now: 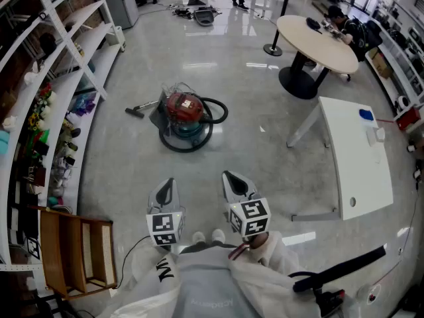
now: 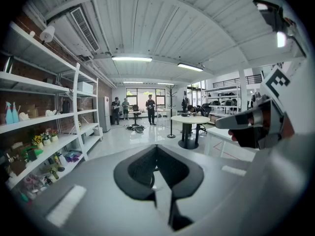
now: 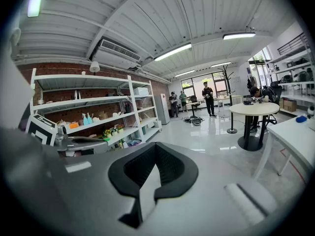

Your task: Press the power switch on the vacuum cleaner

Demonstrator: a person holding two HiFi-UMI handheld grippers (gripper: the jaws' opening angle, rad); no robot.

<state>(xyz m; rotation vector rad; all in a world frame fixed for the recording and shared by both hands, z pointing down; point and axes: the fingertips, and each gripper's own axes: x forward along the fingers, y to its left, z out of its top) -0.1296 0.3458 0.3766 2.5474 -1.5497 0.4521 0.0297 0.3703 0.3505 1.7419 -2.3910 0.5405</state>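
Left gripper (image 1: 168, 184), right gripper (image 1: 230, 177) closed, vacuum cleaner (image 1: 185, 111) beyond.

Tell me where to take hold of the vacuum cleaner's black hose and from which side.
Grip the hose where its loop bulges out to the right of the red canister, coming down from above with the jaws across it. There it lies on the floor clear of the body; elsewhere it seems to hug the base.

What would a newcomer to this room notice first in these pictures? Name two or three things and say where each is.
The red vacuum cleaner sits on the grey floor mid-room, its black hose coiled beside it. Nearer the camera, the left gripper and right gripper point toward it, fingers together.
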